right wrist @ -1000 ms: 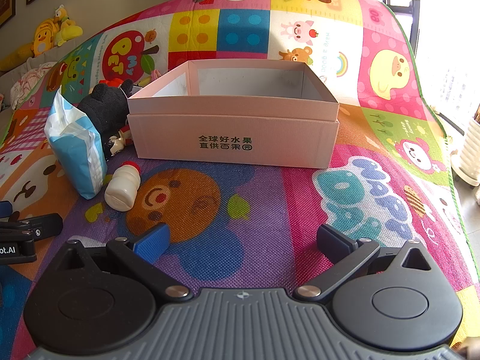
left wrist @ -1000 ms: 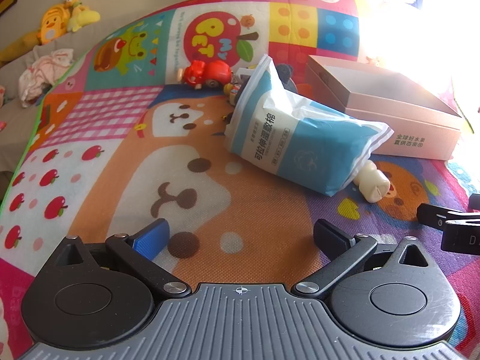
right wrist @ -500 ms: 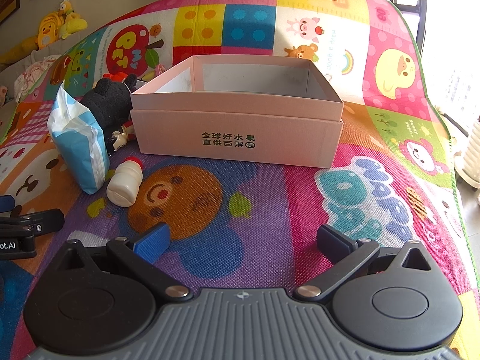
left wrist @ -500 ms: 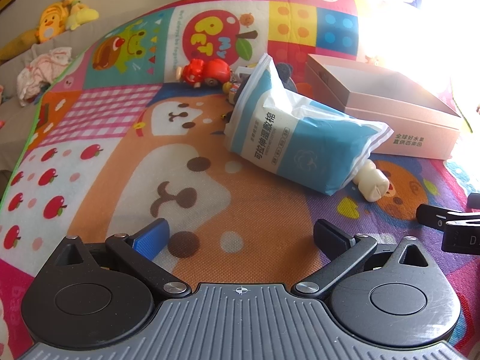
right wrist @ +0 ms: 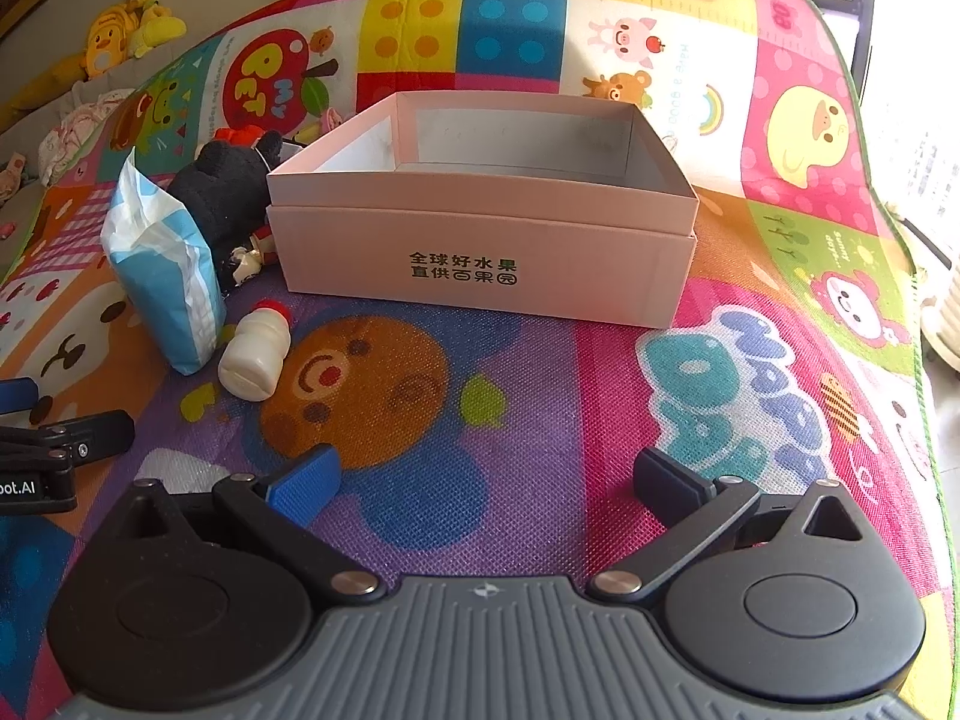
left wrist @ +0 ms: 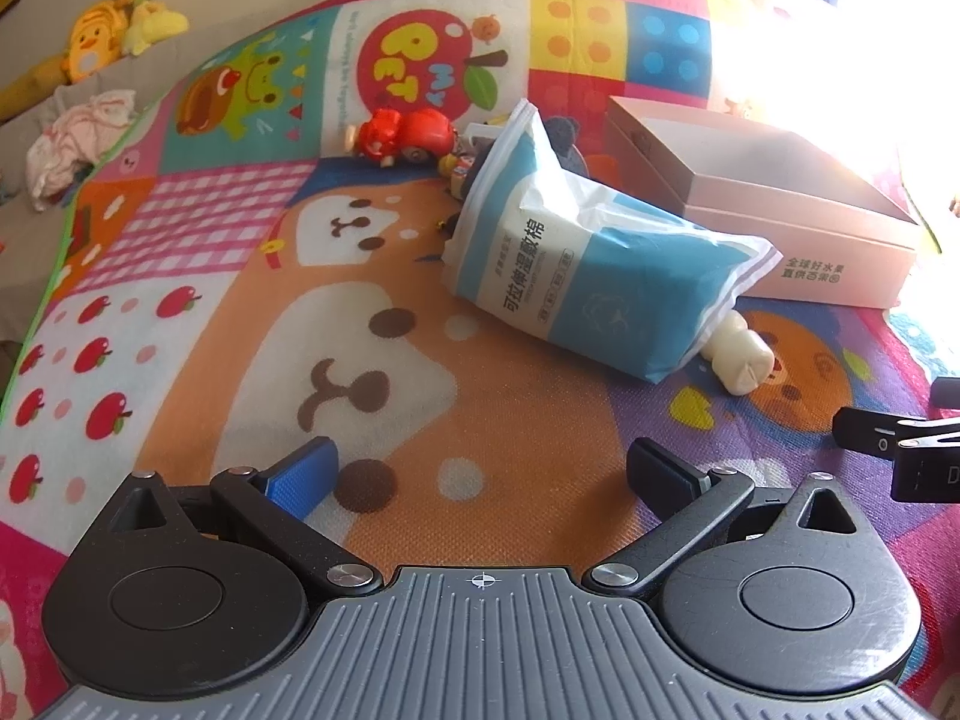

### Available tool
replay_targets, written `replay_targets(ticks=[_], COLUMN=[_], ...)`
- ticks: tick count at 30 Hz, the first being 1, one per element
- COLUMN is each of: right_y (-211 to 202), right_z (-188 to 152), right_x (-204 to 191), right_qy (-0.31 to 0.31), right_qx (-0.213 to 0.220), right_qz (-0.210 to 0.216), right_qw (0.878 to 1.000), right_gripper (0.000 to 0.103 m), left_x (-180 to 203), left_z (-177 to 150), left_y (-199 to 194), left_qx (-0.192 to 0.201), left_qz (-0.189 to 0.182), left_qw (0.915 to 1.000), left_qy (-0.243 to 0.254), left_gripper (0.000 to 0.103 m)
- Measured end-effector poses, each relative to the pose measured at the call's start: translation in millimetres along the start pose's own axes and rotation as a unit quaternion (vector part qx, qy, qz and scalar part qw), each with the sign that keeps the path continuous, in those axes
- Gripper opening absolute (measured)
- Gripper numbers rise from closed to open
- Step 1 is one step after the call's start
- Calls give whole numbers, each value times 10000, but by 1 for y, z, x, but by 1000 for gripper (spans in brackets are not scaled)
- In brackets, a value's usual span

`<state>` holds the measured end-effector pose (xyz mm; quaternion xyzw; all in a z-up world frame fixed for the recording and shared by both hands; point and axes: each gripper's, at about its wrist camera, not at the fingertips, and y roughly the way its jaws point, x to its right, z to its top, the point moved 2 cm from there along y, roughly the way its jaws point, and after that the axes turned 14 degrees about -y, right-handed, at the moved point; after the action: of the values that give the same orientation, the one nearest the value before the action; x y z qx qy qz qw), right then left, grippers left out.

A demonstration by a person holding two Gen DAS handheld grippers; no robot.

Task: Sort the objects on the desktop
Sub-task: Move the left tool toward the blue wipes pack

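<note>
Nearest the cameras, the left gripper (left wrist: 480,468) and the right gripper (right wrist: 486,474) both hovered over the colourful cartoon play mat (right wrist: 420,432), fingers spread wide and holding nothing. Beyond the left gripper lay a blue-and-white plastic pouch of cotton pads (left wrist: 576,264), tilted on its side, with a small white plastic bottle with a red cap (right wrist: 255,351) touching its lower end. Behind the pouch sat a black plush toy (right wrist: 225,192) and a red toy car (left wrist: 408,132). Farther right stood the open pink cardboard box (right wrist: 486,264), its inside bare. Yellow stuffed toys (left wrist: 114,36) rested far back.
</note>
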<state>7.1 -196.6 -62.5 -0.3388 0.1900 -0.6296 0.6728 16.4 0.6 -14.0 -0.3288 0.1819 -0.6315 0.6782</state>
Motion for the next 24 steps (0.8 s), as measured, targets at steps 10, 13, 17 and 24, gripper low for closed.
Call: replay_targets(ticks=[10,13,17,24], right_y=[-1,-2,-3,0], right_z=[-1,-1,-1,2], right_x=[-1,-4,-6,-4], right_qy=[-120,-231,-298,-392], right_qx=[58,88,103,47], right_qz=[-16,-17,-27,195], right_qw=[9999,9997,9995,9990], right_gripper=[103,103,103,103], left_x=[12,16,35,43], left_z=[4,9,23,43], left_y=[1,1,0,15], left_qx=[-123,-162,58,486], left_qz=[-103,-248,-559,-258], left_qw=[9999,9996,9983,9968], left_qy=[36,-4,123,585], left_gripper=[103,103,103,103])
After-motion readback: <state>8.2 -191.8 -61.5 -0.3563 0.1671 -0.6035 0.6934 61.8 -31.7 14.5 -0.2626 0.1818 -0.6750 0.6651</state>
